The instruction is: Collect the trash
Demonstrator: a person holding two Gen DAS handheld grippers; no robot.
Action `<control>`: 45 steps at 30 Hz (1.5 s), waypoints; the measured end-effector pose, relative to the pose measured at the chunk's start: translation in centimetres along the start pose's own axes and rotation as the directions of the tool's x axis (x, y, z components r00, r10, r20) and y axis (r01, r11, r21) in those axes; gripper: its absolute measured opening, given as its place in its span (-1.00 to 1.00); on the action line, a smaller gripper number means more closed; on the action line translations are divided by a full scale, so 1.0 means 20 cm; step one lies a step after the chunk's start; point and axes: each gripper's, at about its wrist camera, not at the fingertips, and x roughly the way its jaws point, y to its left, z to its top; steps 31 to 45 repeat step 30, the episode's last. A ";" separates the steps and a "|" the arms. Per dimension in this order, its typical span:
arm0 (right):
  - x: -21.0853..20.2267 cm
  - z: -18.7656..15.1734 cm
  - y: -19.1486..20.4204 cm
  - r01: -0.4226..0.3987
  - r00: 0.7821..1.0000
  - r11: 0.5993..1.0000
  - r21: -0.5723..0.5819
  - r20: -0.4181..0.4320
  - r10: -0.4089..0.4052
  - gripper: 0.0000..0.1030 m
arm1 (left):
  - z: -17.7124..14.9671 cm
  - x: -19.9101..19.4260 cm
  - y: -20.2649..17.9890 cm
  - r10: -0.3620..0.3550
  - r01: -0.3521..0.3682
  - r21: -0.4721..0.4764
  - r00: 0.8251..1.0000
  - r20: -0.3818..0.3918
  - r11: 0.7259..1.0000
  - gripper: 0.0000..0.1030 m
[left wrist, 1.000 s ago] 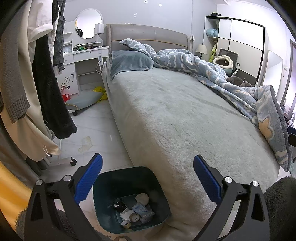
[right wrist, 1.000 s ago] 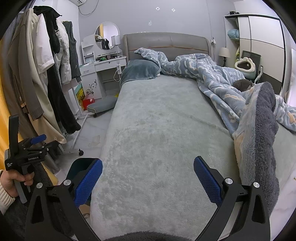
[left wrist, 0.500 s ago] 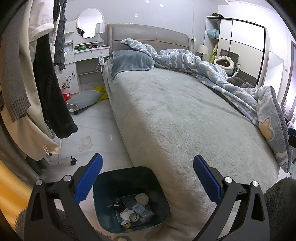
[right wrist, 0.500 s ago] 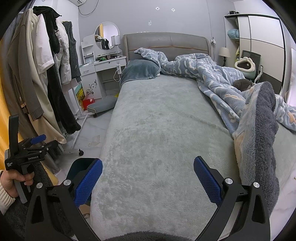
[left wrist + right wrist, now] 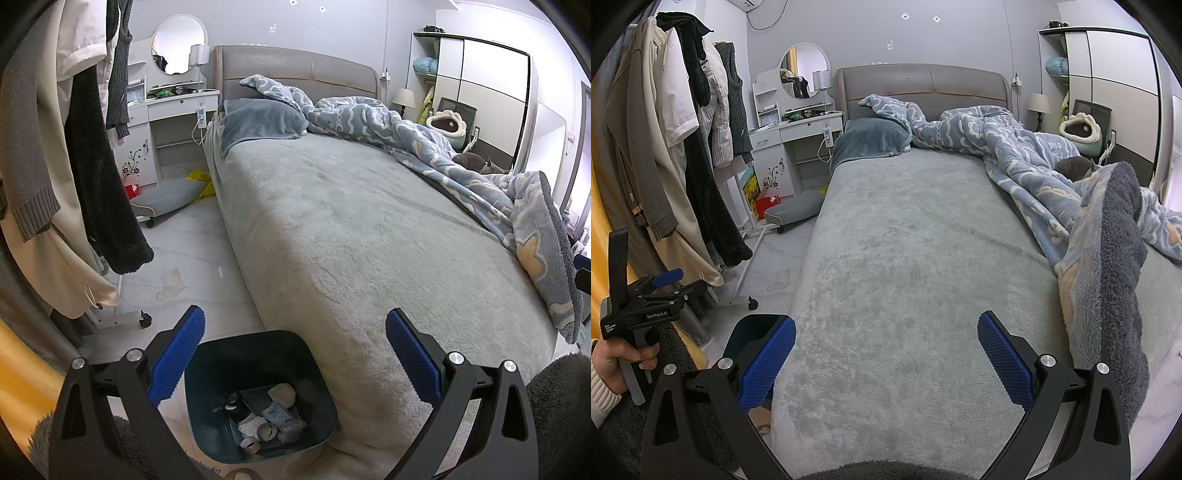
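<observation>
A dark teal bin (image 5: pixel 317 380) stands on the floor against the bed's near corner, holding several scraps: crumpled tissue, tape rolls, wrappers (image 5: pixel 266 417). My left gripper (image 5: pixel 295 354) hangs open just above the bin with nothing between its blue pads. My right gripper (image 5: pixel 886 354) is open and empty over the grey bed cover (image 5: pixel 905 258). In the right wrist view the bin's rim (image 5: pixel 753 328) peeks out behind the left pad, and a hand holds the left gripper (image 5: pixel 670 284) at the far left. A crumpled scrap (image 5: pixel 170 284) lies on the white floor tiles.
A rack of hanging coats (image 5: pixel 92 166) crowds the left. A rumpled blue blanket (image 5: pixel 1052 184) covers the bed's right side. A white dressing table (image 5: pixel 170 122), a grey cushion (image 5: pixel 166 195), a red box (image 5: pixel 767 204) and a yellow bag (image 5: pixel 199 177) stand beyond.
The left wrist view has drifted very slightly; the bin and grippers keep their places. The right wrist view is unchanged.
</observation>
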 end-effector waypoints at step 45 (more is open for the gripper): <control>0.00 0.00 0.00 0.000 1.000 1.000 0.000 -0.002 0.000 0.93 | -0.04 0.00 -0.03 -0.009 0.009 0.013 1.000 -0.011 1.000 0.94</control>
